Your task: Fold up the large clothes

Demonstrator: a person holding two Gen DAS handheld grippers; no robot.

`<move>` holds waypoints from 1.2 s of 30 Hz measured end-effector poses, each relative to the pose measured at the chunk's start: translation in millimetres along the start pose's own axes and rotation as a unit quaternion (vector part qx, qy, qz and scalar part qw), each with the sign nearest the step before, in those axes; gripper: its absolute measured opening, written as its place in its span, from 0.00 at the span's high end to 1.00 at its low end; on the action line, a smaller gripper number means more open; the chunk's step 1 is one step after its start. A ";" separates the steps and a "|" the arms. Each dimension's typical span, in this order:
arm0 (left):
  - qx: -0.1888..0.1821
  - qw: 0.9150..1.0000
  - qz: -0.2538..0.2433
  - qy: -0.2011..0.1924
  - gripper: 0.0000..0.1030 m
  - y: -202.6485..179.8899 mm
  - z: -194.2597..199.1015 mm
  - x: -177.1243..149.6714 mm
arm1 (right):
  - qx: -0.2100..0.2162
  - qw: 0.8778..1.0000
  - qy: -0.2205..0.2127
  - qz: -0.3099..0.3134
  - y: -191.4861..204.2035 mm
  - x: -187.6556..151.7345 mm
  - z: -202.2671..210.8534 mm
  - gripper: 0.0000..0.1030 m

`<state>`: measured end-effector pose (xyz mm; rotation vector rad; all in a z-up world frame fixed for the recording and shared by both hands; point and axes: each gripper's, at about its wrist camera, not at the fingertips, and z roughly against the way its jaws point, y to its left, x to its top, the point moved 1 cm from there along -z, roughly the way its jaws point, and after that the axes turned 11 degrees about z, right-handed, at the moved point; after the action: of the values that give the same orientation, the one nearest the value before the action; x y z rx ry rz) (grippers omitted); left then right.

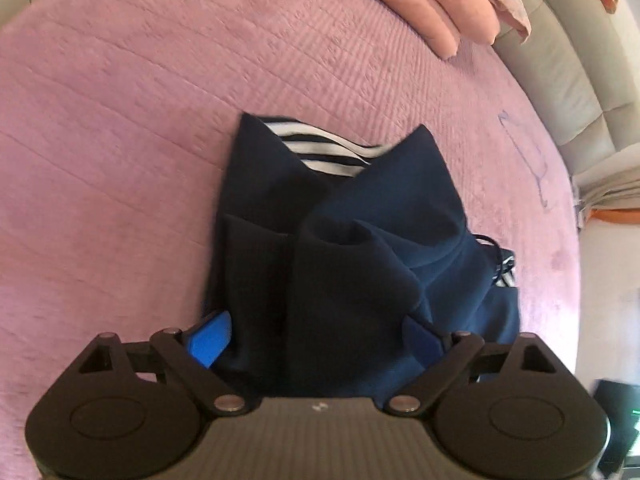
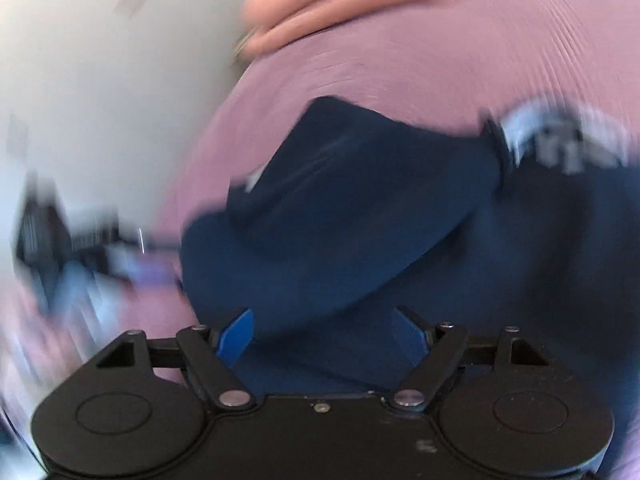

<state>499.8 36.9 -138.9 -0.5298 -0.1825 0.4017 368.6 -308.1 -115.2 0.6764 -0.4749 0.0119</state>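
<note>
Navy garment between wide-spread left gripper (angled steeply downward)

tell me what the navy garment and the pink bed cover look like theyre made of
Navy garment: looks like a soft matte knit, maybe fleece or jersey; it slumps in thick rounded folds, with a white-striped ribbed band.
Pink bed cover: seems plush, quilted fabric; faint stitched ridges run across a fuzzy, dull surface. The exact fibre of either can't be told.
</note>
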 end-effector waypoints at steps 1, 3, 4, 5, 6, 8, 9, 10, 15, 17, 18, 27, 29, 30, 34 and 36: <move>0.005 1.000 -0.001 0.001 0.08 -2.7 -5.0 1.2 | 0.003 0.999 -0.011 -0.033 -5.3 -2.3 -13.5 0.11; 0.028 1.000 -0.009 -0.001 0.09 -8.0 -11.7 6.6 | 0.002 0.997 -0.005 -0.079 -7.3 -5.6 -41.9 0.11; 0.035 0.999 -0.013 0.002 0.10 -9.7 -16.0 7.3 | 0.006 0.995 0.000 -0.104 -9.7 -7.8 -55.4 0.11; 0.039 0.999 -0.014 0.007 0.11 -12.0 -18.6 9.6 | 0.017 0.992 -0.005 -0.124 -10.3 -9.8 -62.6 0.11; 0.037 0.999 -0.015 0.008 0.11 -11.5 -17.3 9.5 | 0.034 0.989 -0.024 -0.139 -5.7 -13.0 -63.6 0.18; 0.037 0.999 -0.021 0.004 0.11 -12.8 -7.6 11.4 | -0.002 0.990 -0.049 -0.134 8.1 -10.7 -63.1 0.91; 0.038 0.999 -0.022 0.004 0.11 -14.9 -4.9 10.7 | 0.000 0.990 -0.061 -0.126 15.5 -7.9 -58.7 0.92; 0.036 0.999 -0.022 0.007 0.12 -17.1 -3.5 10.9 | 0.015 0.990 -0.079 -0.119 25.7 -5.0 -48.8 0.92; 0.010 0.999 -0.032 0.032 0.15 -51.7 33.2 -2.7 | 0.077 0.984 -0.132 -0.096 58.1 28.7 24.8 0.92; -0.002 0.997 -0.073 0.029 0.08 -67.2 58.3 -24.0 | 0.067 0.990 -0.110 -0.060 59.2 38.8 57.8 0.92; 0.008 0.995 -0.094 0.020 0.05 -72.0 68.0 -34.1 | 0.054 0.994 -0.092 -0.038 56.0 40.1 67.9 0.92; 0.061 0.992 -0.108 0.034 0.03 -57.5 22.2 -41.0 | -0.149 0.985 0.058 -0.058 -4.9 5.1 31.2 0.28; 0.057 0.992 -0.099 0.053 0.04 -54.4 -6.3 -37.2 | -0.137 0.988 0.045 -0.062 3.2 13.0 20.7 0.26; 0.060 0.992 -0.096 0.058 0.05 -53.8 -16.0 -38.1 | -0.138 0.987 0.048 -0.064 6.5 11.1 10.1 0.25; 0.065 0.991 -0.076 0.091 0.30 -42.1 -58.8 -42.1 | -0.118 0.983 0.087 -0.114 -1.4 -13.8 -35.1 0.25; 0.066 0.991 -0.061 0.101 0.66 -38.7 -70.9 -47.4 | -0.105 0.982 0.075 -0.137 -3.9 -23.9 -47.2 0.25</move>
<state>488.5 -45.5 -181.9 -0.4238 0.0071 0.2366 367.7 -279.3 -159.7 0.5235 -0.2301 -0.2430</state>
